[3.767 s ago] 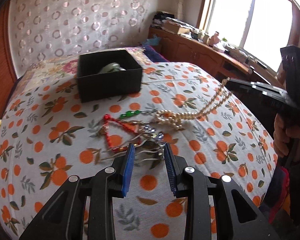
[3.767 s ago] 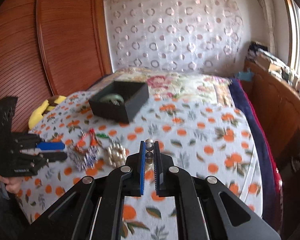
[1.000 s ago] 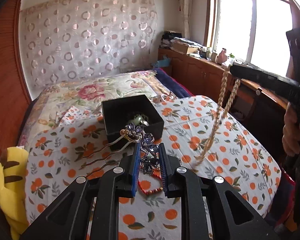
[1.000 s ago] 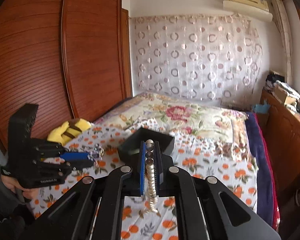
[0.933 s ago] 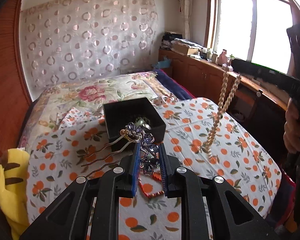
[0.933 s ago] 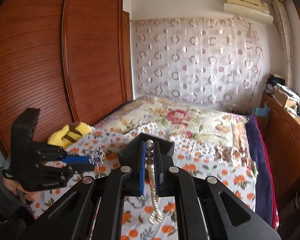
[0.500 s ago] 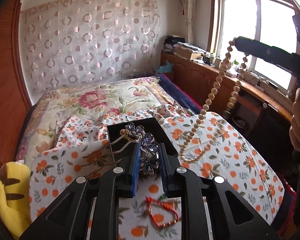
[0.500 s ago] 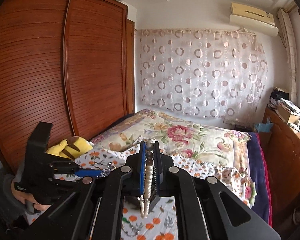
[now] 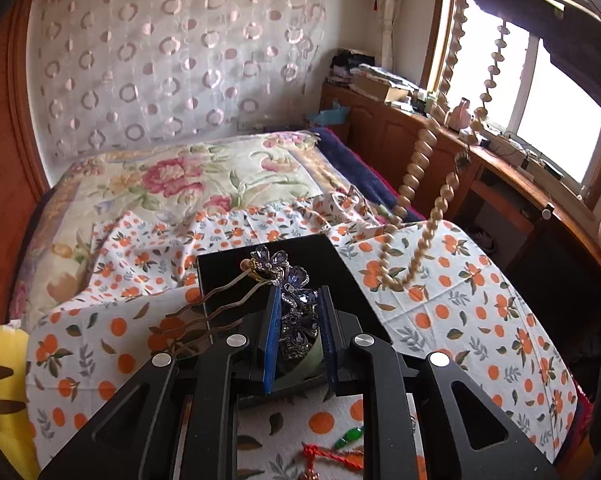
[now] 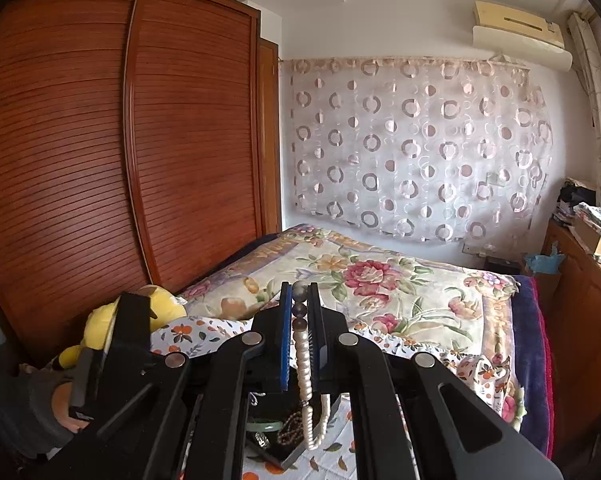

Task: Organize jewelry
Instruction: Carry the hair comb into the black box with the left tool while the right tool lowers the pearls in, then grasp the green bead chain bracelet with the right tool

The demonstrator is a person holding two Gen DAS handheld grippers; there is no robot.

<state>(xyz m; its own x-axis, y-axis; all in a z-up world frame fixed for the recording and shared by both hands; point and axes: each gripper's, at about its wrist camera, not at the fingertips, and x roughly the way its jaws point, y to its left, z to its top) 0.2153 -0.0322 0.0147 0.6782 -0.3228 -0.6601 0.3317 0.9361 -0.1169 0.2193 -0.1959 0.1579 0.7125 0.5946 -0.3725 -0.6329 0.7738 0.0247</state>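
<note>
So both pieces are up in the air now and closer to the box (image 9: 342, 264) than a second ago. The left gripper (image 9: 298, 332) is clamped on the blue-flower hairpin (image 9: 288, 280), and where that hung short of the box before, its prongs and flowers now sit right over the open top, with a green bangle (image 9: 314, 356) showing just under the jaws. The right gripper (image 10: 300, 334) is pinched shut on the pearls (image 10: 305, 372), lifted way higher than before, so the strand that trailed on the bedspread (image 9: 460, 300) now swings free, its low end just past the box's right edge. Looks like both are about ready to drop in; red cord bracelet (image 9: 332, 454) still lies on the cloth.
</note>
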